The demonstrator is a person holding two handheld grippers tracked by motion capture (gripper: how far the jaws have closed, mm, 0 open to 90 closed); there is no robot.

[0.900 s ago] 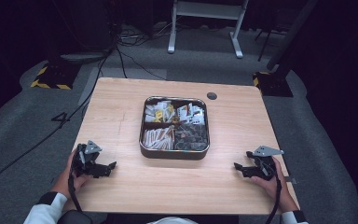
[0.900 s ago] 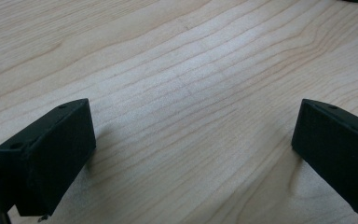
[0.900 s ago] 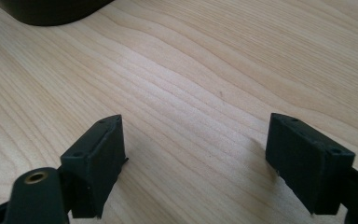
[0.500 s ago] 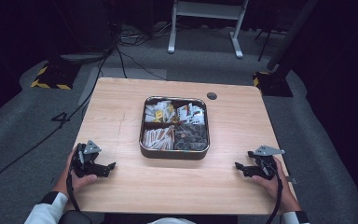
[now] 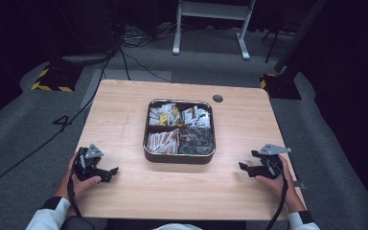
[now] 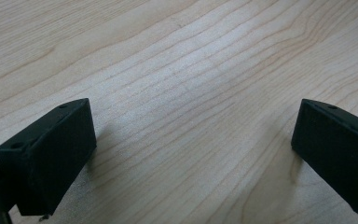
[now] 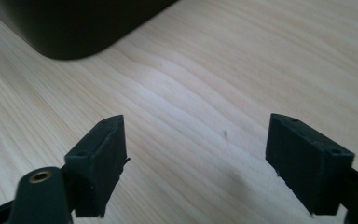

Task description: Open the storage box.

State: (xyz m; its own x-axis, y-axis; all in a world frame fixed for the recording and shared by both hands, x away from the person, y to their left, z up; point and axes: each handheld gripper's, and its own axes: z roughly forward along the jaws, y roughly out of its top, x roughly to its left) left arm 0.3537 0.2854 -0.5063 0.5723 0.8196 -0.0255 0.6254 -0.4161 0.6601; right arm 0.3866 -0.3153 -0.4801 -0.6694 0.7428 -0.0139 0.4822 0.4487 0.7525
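- Resting on the wooden table [image 5: 124,120], left gripper [image 5: 106,172] and right gripper [image 5: 245,166] both spread, nothing between jaws.
- 4-compartment metal tin [image 5: 179,159] of packets sits between them.

A light wooden table [image 5: 124,120] stands in the middle of the frame on a grey carpet floor [image 5: 24,129]; black cables [image 5: 124,57] run over the floor at the upper left; a yellow-and-black striped block [image 5: 52,79] lies at the left, near the table's far corner; a white metal frame [image 5: 211,21] stands at the upper centre; the far room is very dark.
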